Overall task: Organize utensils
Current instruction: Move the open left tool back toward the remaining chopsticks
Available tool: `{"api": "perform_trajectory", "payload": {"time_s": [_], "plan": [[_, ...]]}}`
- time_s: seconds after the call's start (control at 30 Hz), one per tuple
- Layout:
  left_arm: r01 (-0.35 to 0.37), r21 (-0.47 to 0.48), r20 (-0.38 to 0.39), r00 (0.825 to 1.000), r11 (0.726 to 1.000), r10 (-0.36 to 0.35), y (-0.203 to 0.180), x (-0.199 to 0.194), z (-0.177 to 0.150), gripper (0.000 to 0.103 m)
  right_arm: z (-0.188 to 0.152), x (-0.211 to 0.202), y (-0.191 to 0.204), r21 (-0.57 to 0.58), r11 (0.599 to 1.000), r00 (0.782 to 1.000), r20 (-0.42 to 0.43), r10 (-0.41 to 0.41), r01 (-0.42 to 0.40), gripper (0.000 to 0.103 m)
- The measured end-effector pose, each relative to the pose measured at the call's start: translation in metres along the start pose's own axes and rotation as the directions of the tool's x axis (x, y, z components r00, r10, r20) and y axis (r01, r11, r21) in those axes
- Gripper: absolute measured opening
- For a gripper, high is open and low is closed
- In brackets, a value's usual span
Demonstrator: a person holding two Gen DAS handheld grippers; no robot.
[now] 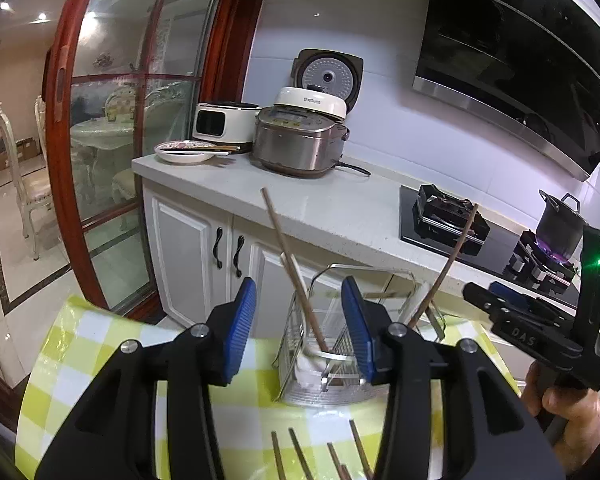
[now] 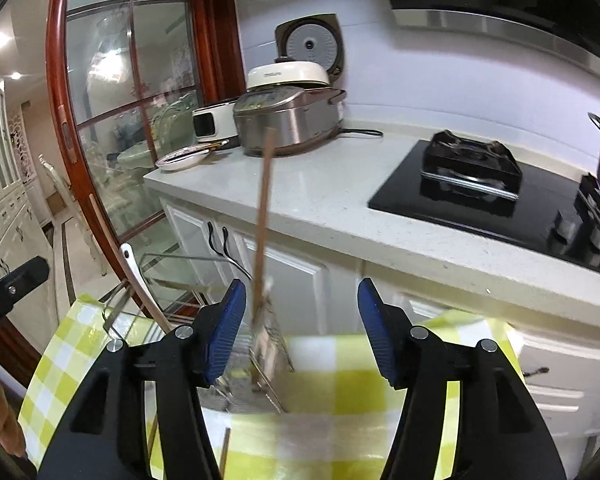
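Both claws wide, nothing held: left gripper (image 1: 300, 328), right gripper (image 2: 300, 332). Loose chopsticks (image 1: 324, 456) at 6 o'clock to be pinched mid-shaft, dropped upright into wire caddy (image 1: 332, 344).

- Loose chopsticks (image 1: 300, 456) on the checked cloth run off the bottom edge.
- Upright chopstick (image 2: 263, 216) is motion-blurred.
- Left claw (image 1: 299, 330) hides part of the wire utensil holder (image 1: 332, 360).

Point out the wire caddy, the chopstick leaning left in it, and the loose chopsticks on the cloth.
caddy (image 1: 342, 356): left wrist view, front wire rim.
leaning chopstick (image 1: 288, 256): left wrist view, mid-shaft.
loose chopsticks (image 1: 300, 456): left wrist view, one shaft near the tip.
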State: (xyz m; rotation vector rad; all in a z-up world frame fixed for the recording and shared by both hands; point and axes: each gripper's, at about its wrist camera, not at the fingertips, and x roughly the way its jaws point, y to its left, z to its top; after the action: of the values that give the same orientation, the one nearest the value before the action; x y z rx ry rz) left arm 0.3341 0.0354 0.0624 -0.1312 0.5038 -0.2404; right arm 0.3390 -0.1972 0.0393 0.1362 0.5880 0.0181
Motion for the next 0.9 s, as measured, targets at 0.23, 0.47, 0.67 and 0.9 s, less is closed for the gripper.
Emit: {"api": "perform_trajectory", "payload": {"time_s": [0.23, 0.47, 0.67, 0.9], "plan": [[-0.026, -0.018, -0.017, 1.0, 1.0, 0.025, 0.011, -0.026, -0.032, 0.048, -0.045, -0.023, -0.018, 0.021, 0.999, 0.998, -0.036, -0.042, 0.043, 0.07], [-0.064, -0.057, -0.076, 0.995, 0.996, 0.06, 0.026, -0.048, -0.094, 0.049, -0.134, -0.048, -0.012, -0.007, 0.999, 0.986, -0.164, -0.035, 0.034, 0.074], [-0.093, -0.04, -0.156, 0.984, 0.995, 0.085, 0.031, -0.064, -0.152, 0.05, -0.198, -0.066, 0.006, -0.071, 0.997, 0.96, -0.28, -0.007, -0.014, 0.074], [-0.108, -0.038, -0.216, 0.971, 0.993, 0.097, 0.033, -0.068, -0.188, 0.052, -0.216, -0.074, 0.025, -0.113, 0.992, 0.948, -0.317, 0.016, -0.054, 0.074]]}}
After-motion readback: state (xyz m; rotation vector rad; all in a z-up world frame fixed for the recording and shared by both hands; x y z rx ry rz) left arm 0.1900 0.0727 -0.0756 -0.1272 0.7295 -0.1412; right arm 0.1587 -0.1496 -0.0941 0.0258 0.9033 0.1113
